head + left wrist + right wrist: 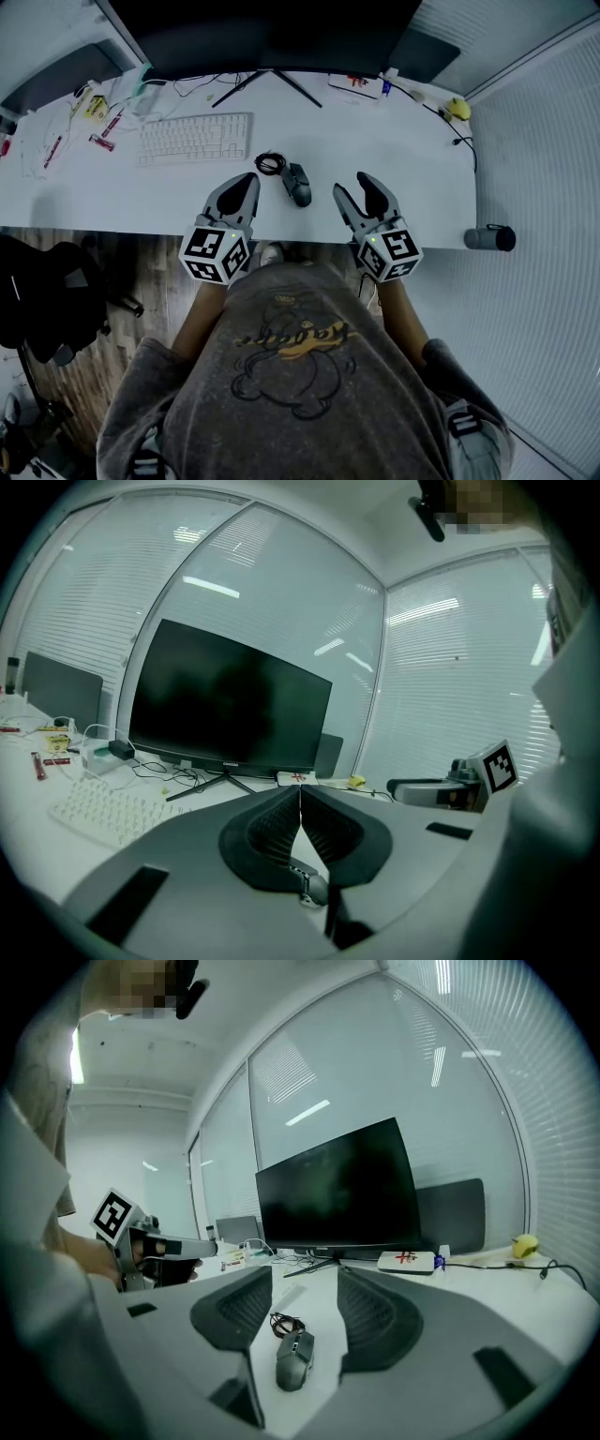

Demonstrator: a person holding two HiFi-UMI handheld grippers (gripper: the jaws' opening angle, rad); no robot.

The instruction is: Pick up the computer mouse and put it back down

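Observation:
The dark grey computer mouse (298,185) lies on the white desk (112,192), with its coiled cable (271,163) just behind it. In the right gripper view the mouse (293,1358) shows low between the two jaws, lying on the desk and touching neither pad. My right gripper (355,187) hovers to the right of the mouse, open and empty. To the mouse's left, my left gripper (246,184) has its pads pressed together with nothing between them. In its own view the left gripper (300,803) points at the monitor.
A white keyboard (194,137) lies at the back left, and a black monitor (272,33) stands on its stand behind. Small clutter and cables lie at the far left (94,112). A white box (356,84) and a yellow object (457,108) sit at the back right. A dark cylinder (489,238) is at the desk's right front corner.

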